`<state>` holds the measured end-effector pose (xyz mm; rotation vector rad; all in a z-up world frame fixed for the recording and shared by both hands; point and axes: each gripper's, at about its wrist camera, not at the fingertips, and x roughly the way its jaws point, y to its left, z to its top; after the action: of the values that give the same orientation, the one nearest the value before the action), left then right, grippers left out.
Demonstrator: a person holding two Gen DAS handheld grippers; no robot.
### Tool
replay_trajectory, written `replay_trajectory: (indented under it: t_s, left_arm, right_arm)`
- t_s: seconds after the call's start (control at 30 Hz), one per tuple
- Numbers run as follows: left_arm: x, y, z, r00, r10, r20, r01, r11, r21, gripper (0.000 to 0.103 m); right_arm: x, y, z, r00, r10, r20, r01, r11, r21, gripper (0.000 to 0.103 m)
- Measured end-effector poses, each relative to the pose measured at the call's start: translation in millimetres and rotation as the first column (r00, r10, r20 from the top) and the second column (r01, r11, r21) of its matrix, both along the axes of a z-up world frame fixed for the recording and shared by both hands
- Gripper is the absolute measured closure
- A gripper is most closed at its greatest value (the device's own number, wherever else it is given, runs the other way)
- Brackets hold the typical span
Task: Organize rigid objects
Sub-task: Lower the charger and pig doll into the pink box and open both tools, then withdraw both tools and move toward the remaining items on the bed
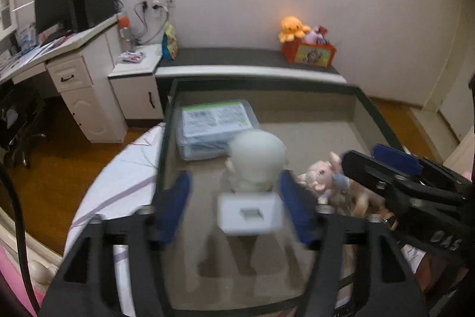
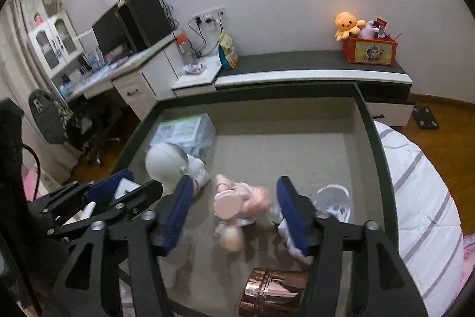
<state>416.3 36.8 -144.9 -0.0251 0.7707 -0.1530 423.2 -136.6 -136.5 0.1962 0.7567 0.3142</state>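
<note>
Left gripper (image 1: 234, 207): standing open over the bin (image 1: 377, 121), both blue pads clear of the figurine on either side.
White figurine (image 1: 255, 165): lying on the bin floor between the left jaws, round head pointing toward the far wall, square base (image 1: 249, 213) nearest the camera, blurred; sitting toward the left edge of the bin in the right wrist view (image 2: 175, 165).
Right gripper (image 2: 234, 213): standing open, pads apart with the doll between them and touching neither as far as the blur allows (right pad overlapping a bit of white cloth, contact unclear).
Pink doll (image 2: 237, 204): lying on the bin floor about midway between the right jaws, just right of the white figurine; showing at the right edge of the left wrist view (image 1: 323, 177), partly behind the right gripper's fingers.
Clear plastic box (image 1: 216, 124): resting in the far left corner of the bin, printed label facing up, just beyond the figurine's head.
White basket (image 2: 335, 201): lying on its side near the right edge of the bin, just beyond the right pad.
Copper tin (image 2: 273, 293): lying on its side at the near edge of the bin, below the right jaws.
Bin surroundings: sitting on a white striped bedcover (image 2: 421, 192), with a low dark-topped bench (image 2: 297, 61) running behind the far edge.
</note>
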Motion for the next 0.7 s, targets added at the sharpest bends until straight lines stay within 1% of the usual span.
replay_trajectory:
  t_s: [0.03, 0.07, 0.1, 0.2, 0.33, 0.4, 0.47, 0.5, 0.57, 0.6, 0.67, 0.7]
  left_arm:
    - [-6.5, 3.5, 5.3, 1.000, 0.004, 0.020, -0.003, 1.000, -0.012, 0.019]
    - [-11.9, 6.3, 9.7, 0.999, 0.005, 0.037, -0.004, 1.000, -0.022, 0.013]
    - [-20.8, 8.7, 16.2, 0.998, 0.007, 0.059, -0.006, 1.000, -0.026, 0.010]
    - [-50.7, 12.6, 34.9, 0.992, 0.021, 0.122, -0.018, 0.999, -0.028, 0.005]
    - [-99.0, 12.5, 58.9, 0.978, 0.030, 0.206, -0.026, 0.999, -0.021, 0.001]
    - [-128.2, 11.9, 69.9, 0.967, 0.041, 0.252, -0.038, 0.999, -0.016, 0.001]
    - [-153.8, 10.5, 78.4, 0.956, 0.056, 0.288, -0.056, 0.998, -0.010, 0.001]
    - [-169.0, 10.5, 82.7, 0.949, 0.063, 0.308, -0.062, 0.998, -0.013, 0.001]
    - [-193.1, 10.8, 89.2, 0.941, 0.068, 0.333, -0.065, 0.998, -0.021, 0.001]
    - [-207.0, 10.0, 92.4, 0.936, 0.072, 0.344, -0.067, 0.997, -0.025, 0.001]
    - [-229.5, 8.8, 97.2, 0.926, 0.083, 0.367, -0.080, 0.997, -0.022, 0.001]
    - [-242.5, 7.7, 99.9, 0.920, 0.087, 0.382, -0.085, 0.996, -0.022, 0.001]
  right_arm:
    - [-2.0, -2.7, 3.8, 1.000, -0.006, 0.009, 0.006, 1.000, 0.003, 0.030]
    - [-9.5, -6.7, 10.4, 0.999, -0.018, 0.029, 0.017, 1.000, 0.007, 0.025]
    - [-16.1, -8.6, 16.9, 0.998, -0.026, 0.052, 0.025, 1.000, 0.006, 0.023]
    - [-37.6, -6.8, 36.9, 0.993, -0.036, 0.112, 0.038, 0.999, -0.019, 0.021]
    - [-86.1, 0.3, 63.1, 0.977, -0.022, 0.210, 0.034, 0.998, -0.057, 0.018]
    - [-118.0, 3.2, 76.3, 0.963, -0.017, 0.268, 0.038, 0.997, -0.072, 0.016]
    - [-145.3, 6.6, 86.2, 0.949, -0.027, 0.315, 0.059, 0.994, -0.094, 0.016]
    - [-165.6, 8.1, 91.8, 0.936, -0.037, 0.349, 0.082, 0.990, -0.115, 0.015]
    - [-188.2, 11.1, 97.9, 0.921, -0.048, 0.386, 0.112, 0.983, -0.144, 0.015]
    - [-207.0, 11.6, 101.7, 0.910, -0.053, 0.412, 0.128, 0.979, -0.156, 0.013]
    - [-231.8, 9.9, 106.3, 0.894, -0.061, 0.443, 0.148, 0.975, -0.165, 0.009]
    - [-241.6, 10.0, 108.3, 0.887, -0.069, 0.457, 0.161, 0.973, -0.164, 0.003]
